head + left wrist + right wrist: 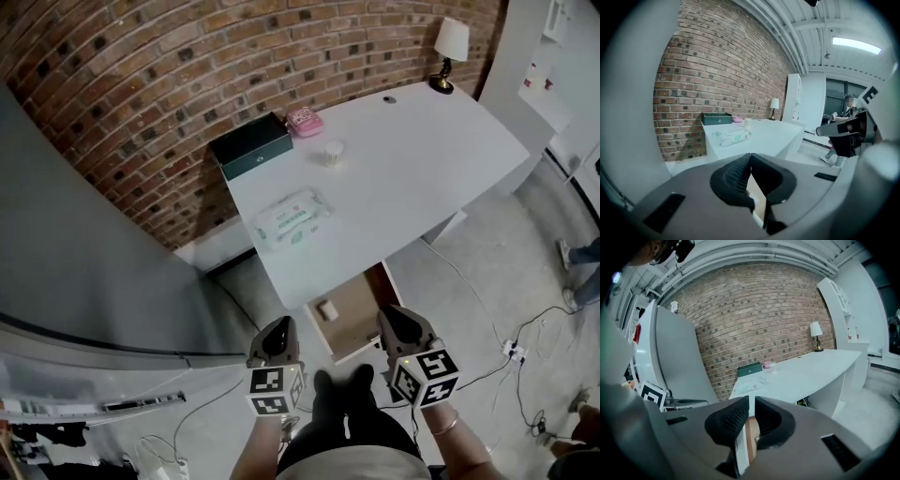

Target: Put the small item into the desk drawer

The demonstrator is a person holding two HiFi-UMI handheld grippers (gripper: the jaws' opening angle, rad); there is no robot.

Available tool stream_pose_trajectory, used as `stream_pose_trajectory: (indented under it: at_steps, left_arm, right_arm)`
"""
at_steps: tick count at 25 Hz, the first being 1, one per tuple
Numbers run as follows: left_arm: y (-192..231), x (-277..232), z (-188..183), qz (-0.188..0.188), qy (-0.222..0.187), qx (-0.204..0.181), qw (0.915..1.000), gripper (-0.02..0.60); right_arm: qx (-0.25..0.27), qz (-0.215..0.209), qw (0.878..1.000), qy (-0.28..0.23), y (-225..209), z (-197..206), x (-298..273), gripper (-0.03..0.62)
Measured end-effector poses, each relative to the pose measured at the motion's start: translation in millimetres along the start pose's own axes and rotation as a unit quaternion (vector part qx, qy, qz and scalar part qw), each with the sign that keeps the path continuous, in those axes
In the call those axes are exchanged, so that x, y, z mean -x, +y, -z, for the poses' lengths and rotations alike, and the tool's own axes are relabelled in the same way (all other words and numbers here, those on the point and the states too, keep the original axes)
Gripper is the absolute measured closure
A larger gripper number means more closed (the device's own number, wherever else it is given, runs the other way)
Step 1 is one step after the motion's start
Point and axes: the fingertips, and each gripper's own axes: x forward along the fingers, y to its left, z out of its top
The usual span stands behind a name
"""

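As item (pixel 327 309) lies in drawer (pixel 354 317), R hand-held gripper (pixel 396 317) hovers near.

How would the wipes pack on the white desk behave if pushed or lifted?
The wipes pack lies flat and wide, so it would probably slide, not tip or roll. Its puffy wrapper suggests softness; lifted by one end it may sag.

Even, bright light is given by a glaring ceiling strip light (pixel 855 44); a soft shadow is cast beside the desk (pixel 422 169)'s left edge; picture edges are bent and darkened.
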Motion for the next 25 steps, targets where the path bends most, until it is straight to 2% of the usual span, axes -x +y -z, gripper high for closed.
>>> stream_pose_trajectory:
  at_steps: [5,12,25]
  left_arm:
    - [-9.1,4.3,-17.0,0.013,-0.009,-0.017,0.9997,0.56]
    - [-22.9,6.0,-25.5,0.023,-0.016,-0.033,0.9991,0.56]
    - [-35.2,6.9,-43.1,0.033,-0.028,-0.05,0.9978,0.56]
  right_arm:
    - [-0.012,0.025,0.999,-0.026,-9.7,-12.0,23.9,0.585]
    - [-0.027,0.045,0.998,-0.043,-25.5,-16.3,49.5,0.586]
    - [-0.018,0.048,0.997,-0.058,-35.2,-26.6,65.7,0.588]
